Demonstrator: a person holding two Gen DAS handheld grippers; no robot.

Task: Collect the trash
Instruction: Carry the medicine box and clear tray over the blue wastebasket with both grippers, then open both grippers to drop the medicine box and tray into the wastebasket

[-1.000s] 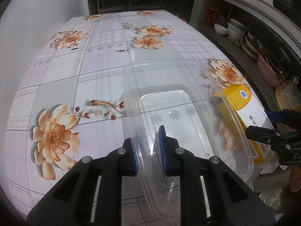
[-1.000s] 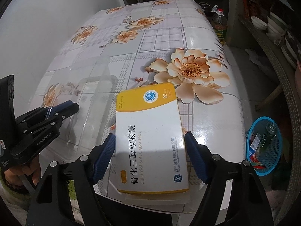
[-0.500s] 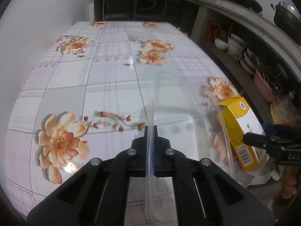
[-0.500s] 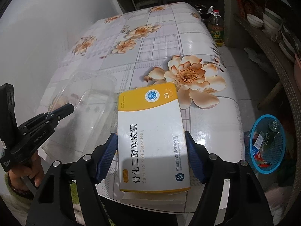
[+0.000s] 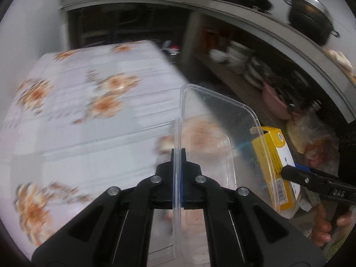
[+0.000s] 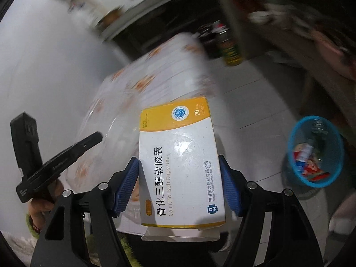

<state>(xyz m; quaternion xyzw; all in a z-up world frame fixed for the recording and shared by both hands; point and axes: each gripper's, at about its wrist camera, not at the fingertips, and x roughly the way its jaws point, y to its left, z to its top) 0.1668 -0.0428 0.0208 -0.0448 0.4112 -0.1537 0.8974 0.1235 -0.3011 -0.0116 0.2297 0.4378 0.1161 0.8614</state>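
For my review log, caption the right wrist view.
Right tongs grip a yellow-and-white cardboard medicine box, with a blue mesh plastic trash basket on the floor beyond.

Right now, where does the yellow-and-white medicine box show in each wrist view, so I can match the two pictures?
Left wrist view: medicine box at the right, seen edge-on behind the clear plastic container, held in the right claw.
Right wrist view: the box fills the lower centre, face up between the claw's blue pads.
Shared landmark: the flowered tablecloth.

Clear plastic container (image 5: pixel 213 133) on edge; yellow-white capsule box (image 6: pixel 180 160) beside it.
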